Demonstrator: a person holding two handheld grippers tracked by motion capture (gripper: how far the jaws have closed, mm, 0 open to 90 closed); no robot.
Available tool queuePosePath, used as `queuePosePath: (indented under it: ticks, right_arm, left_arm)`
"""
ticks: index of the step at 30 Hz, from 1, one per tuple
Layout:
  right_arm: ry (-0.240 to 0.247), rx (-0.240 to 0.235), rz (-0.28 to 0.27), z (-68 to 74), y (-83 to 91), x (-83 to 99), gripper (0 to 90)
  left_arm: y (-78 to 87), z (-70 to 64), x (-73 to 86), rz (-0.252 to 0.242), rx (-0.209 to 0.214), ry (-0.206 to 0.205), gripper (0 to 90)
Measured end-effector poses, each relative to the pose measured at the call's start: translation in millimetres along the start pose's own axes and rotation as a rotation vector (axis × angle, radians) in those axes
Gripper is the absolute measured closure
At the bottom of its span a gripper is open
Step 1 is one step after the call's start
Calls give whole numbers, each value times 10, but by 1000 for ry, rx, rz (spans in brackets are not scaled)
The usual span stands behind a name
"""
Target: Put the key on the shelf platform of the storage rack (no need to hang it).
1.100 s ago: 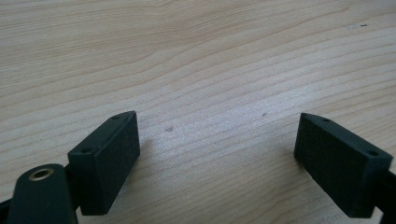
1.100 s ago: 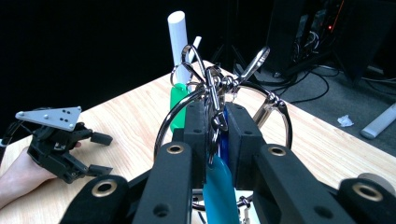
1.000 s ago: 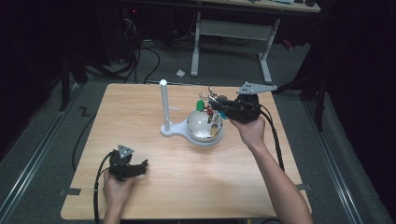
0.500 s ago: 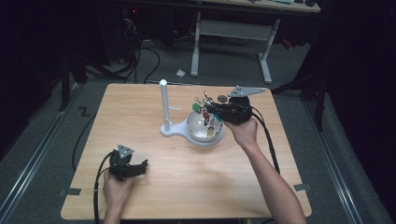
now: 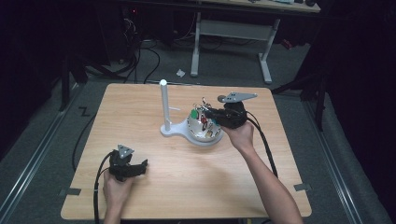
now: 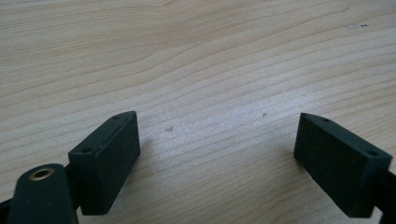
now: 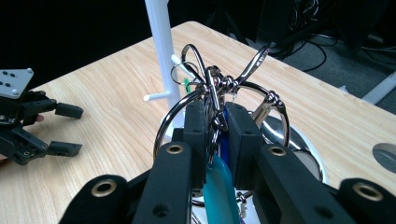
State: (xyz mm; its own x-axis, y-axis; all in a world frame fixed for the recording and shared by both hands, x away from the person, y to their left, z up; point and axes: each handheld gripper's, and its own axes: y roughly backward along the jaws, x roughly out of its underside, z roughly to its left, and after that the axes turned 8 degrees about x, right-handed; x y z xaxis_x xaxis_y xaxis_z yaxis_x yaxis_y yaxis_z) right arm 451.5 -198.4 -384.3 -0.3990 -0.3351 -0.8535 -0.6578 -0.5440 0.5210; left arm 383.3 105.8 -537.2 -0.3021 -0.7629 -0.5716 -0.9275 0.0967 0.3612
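The high view looks forward and down over the whole desk [image 5: 140, 112]. The left gripper view faces bare desk closely; the right gripper view looks across it.

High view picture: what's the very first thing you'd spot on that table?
The shiny silver bowl near the middle of the wooden table, with a white post standing beside it. The right gripper is pinched shut on a bunch of metal key rings with a teal tag, just above the bowl. The left gripper sits open near the table's front left.
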Motion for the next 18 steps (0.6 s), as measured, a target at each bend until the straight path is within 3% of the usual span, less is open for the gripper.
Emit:
queuePosePath:
  ticks: [18]
  right_arm:
    - [-1, 22, 49, -21, -147, 191, 801]
  left_arm:
    - [3, -1, 1, 5, 2, 1, 148]
